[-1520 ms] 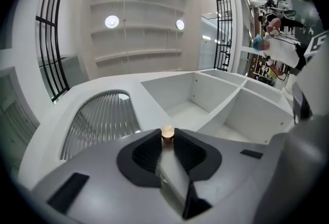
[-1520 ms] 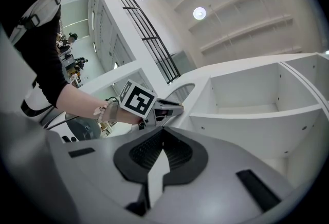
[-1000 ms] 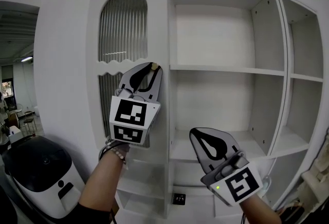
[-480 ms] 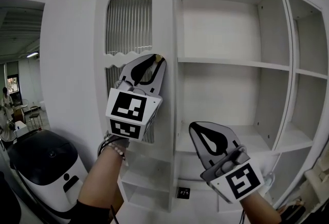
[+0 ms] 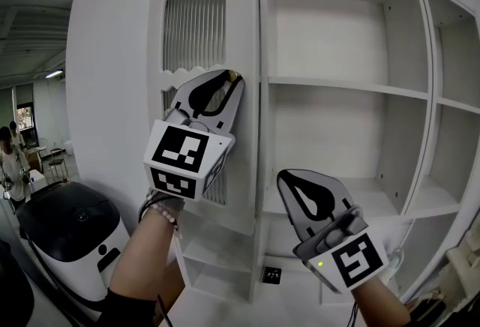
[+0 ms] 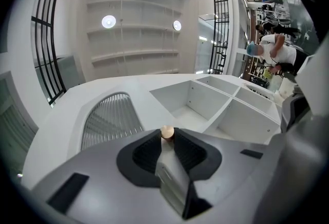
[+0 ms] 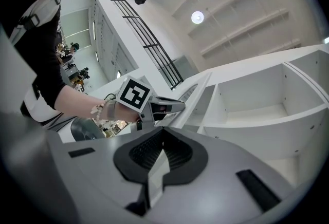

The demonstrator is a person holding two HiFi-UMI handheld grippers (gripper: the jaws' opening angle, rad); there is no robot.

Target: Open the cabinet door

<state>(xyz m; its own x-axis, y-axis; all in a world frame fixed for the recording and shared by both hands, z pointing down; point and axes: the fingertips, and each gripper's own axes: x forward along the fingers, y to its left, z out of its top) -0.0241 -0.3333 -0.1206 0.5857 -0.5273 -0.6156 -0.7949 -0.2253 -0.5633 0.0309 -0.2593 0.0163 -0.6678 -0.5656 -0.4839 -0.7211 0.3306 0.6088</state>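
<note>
Cabinet door (image 5: 196, 25): tall white panel with an arched window of ribbed glass, at the left end of the white shelf unit; its knob edge stands out from the unit's front, swung partway open.
Knob (image 5: 235, 76): small round tan pull near the door's right edge, about halfway up, caught between the left tool's pads.
Left tool (image 5: 229, 79): grey two-jaw tool with a black-and-white marker cube, raised against the door and tilted upward; jaws clamped on the knob, one ribbed black pad on each side.
Right tool (image 5: 286, 177): matching grey tool, lower and to the right, held in front of the open compartments and touching nothing; jaws together with nothing between them.
Shelf unit (image 5: 341, 83): white open compartments right of the door; a small black square thing (image 5: 271, 274) lies on the lowest board.
Left wrist: beaded bracelet (image 5: 165, 214).
Lower left: rounded white machine with a glossy black top (image 5: 67, 232), beside the unit.
</note>
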